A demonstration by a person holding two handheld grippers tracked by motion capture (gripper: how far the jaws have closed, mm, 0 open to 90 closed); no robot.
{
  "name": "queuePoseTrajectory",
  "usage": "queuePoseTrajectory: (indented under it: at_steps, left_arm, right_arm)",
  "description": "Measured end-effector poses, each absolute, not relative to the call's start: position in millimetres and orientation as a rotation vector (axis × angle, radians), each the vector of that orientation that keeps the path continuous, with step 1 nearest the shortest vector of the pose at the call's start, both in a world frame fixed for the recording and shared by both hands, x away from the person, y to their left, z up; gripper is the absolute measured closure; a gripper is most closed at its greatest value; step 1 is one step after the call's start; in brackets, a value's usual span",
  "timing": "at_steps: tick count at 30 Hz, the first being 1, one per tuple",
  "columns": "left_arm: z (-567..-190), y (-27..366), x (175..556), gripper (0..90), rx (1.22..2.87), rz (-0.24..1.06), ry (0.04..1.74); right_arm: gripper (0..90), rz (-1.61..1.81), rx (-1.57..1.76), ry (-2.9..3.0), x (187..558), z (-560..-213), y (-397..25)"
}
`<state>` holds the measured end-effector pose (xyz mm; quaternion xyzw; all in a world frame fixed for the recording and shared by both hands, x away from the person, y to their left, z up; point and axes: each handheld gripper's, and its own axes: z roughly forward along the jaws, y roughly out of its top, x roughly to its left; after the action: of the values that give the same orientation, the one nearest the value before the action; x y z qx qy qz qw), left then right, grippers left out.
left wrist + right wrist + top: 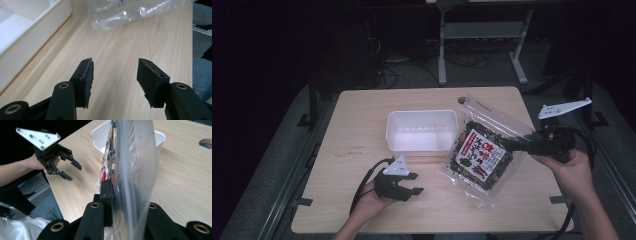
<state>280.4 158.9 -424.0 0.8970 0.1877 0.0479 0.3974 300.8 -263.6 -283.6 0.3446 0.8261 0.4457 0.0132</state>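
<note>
Spreading under everything is a pale wooden table (357, 125), sitting in a dark room with cables and grey desk legs (442, 55) at 12 o'clock. Lying at the table's 3 o'clock, beside a white tub (422, 131), a clear snack bag (479, 150) is showing dark contents and a red-and-white label. The right gripper (518, 144) is pinching its edge; the left gripper (412, 183), at 6 o'clock, is gaping wide, holding nothing.
</note>
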Motion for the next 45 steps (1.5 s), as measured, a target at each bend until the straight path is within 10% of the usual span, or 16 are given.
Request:
queuePoseTrajectory:
  at_steps: [45]
  left_arm:
    - [-432,232,264,34.6,2.213,0.153,0.654]
  right_arm:
    - [77.9,1.259,0.834,2.494,406,-211,-109]
